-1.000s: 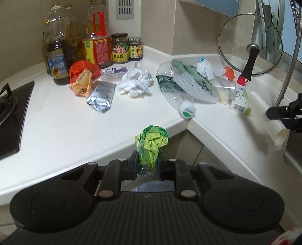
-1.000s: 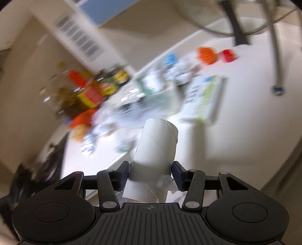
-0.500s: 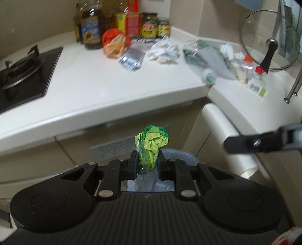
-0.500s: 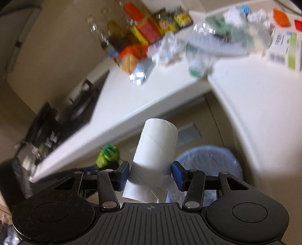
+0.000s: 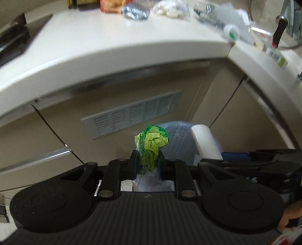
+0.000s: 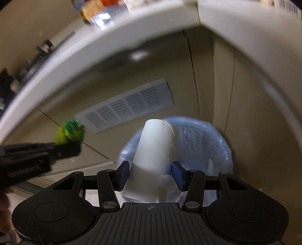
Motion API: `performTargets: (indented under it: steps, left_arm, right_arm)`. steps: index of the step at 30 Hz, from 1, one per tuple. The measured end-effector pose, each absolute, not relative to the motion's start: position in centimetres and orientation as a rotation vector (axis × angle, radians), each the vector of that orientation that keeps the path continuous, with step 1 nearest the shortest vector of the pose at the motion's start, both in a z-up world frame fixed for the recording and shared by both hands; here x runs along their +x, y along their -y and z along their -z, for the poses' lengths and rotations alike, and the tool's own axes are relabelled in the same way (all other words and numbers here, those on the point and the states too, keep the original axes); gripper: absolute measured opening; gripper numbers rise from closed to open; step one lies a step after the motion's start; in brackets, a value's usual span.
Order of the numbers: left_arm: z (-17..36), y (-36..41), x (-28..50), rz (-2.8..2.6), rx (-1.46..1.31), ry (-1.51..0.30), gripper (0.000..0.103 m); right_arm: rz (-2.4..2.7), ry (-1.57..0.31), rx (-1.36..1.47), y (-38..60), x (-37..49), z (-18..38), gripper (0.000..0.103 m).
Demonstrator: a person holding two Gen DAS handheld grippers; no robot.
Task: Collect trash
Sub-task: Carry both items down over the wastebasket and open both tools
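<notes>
My left gripper (image 5: 147, 163) is shut on a crumpled green wrapper (image 5: 152, 143), held in front of the cabinet and just left of a blue bin (image 5: 181, 143) lined with a clear bag. My right gripper (image 6: 151, 174) is shut on a white cardboard tube (image 6: 156, 156), which stands up between the pads above the blue bin (image 6: 205, 147). In the left wrist view the cardboard tube (image 5: 204, 143) and the right gripper's black body show at the right, over the bin. In the right wrist view the green wrapper (image 6: 69, 134) shows at the left.
The white countertop (image 5: 117, 49) curves overhead with more trash: a silver foil pouch (image 5: 135, 13), crumpled white paper (image 5: 169, 9), a crushed plastic bottle (image 5: 224, 20) and a small carton (image 5: 276, 55). A grey vent grille (image 5: 132, 116) sits in the cabinet front behind the bin.
Both grippers have dropped from countertop level to below its edge, in front of the cabinet. The bin has come into view under them. Each gripper still holds its item.
</notes>
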State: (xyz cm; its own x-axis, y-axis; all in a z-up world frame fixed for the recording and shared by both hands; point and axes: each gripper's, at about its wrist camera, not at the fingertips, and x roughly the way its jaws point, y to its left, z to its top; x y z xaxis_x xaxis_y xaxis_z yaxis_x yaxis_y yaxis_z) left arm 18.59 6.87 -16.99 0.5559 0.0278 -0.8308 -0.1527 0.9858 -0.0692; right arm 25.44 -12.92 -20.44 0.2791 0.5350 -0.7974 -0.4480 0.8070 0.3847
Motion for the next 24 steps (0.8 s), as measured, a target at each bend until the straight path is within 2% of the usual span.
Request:
performTargets:
  steps: [11, 24]
  left_arm:
    - [22.5, -6.8, 20.9, -0.057, -0.139, -1.044, 0.018]
    - [24.0, -6.2, 21.6, -0.004, -0.140, -1.068, 0.019]
  right_arm:
    - [-0.574, -1.131, 0.073, 13.1, 26.6, 27.9, 0.050]
    - [-0.498, -1.148, 0.099, 13.4, 26.6, 27.9, 0.052]
